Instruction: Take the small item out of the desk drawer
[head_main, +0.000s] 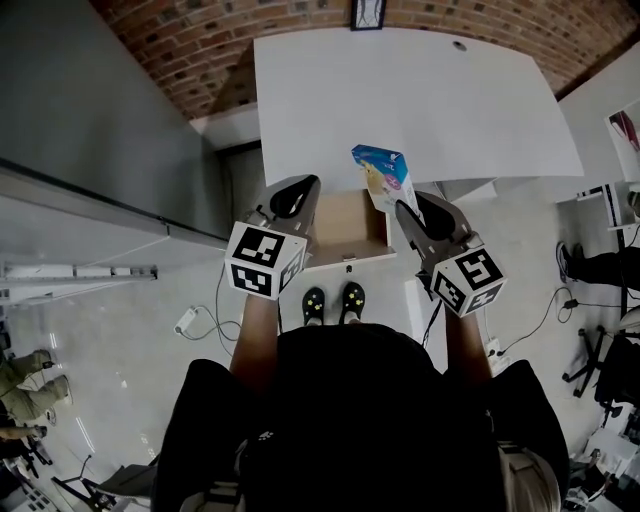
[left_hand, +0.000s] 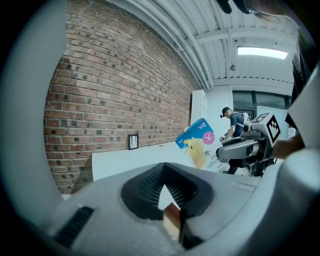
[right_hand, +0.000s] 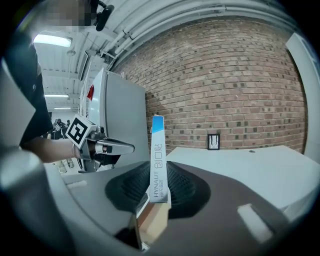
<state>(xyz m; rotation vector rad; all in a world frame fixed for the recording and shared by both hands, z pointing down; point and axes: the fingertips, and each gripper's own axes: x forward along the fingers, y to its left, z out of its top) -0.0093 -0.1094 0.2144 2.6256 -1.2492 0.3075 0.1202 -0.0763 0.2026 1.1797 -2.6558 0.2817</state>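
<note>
Extraction judged essentially complete: flat blue-and-white cardboard box (head_main: 383, 176) clamped edge-on in the right claw (head_main: 408, 212), clear above the open wood-lined drawer (head_main: 346, 258) beneath; left claw (head_main: 298, 190) alongside clenched empty; setting it on the white tabletop (head_main: 400, 90) ahead likely remains.

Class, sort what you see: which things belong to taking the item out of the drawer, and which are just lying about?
Job: blue box, gripped in right claw; open drawer; desk; left claw, shut, empty.
Lying about: framed picture; cable with plug.

blue-yellow box (head_main: 381, 172), white desk (head_main: 400, 100), red-brick wall (head_main: 195, 55)
</note>
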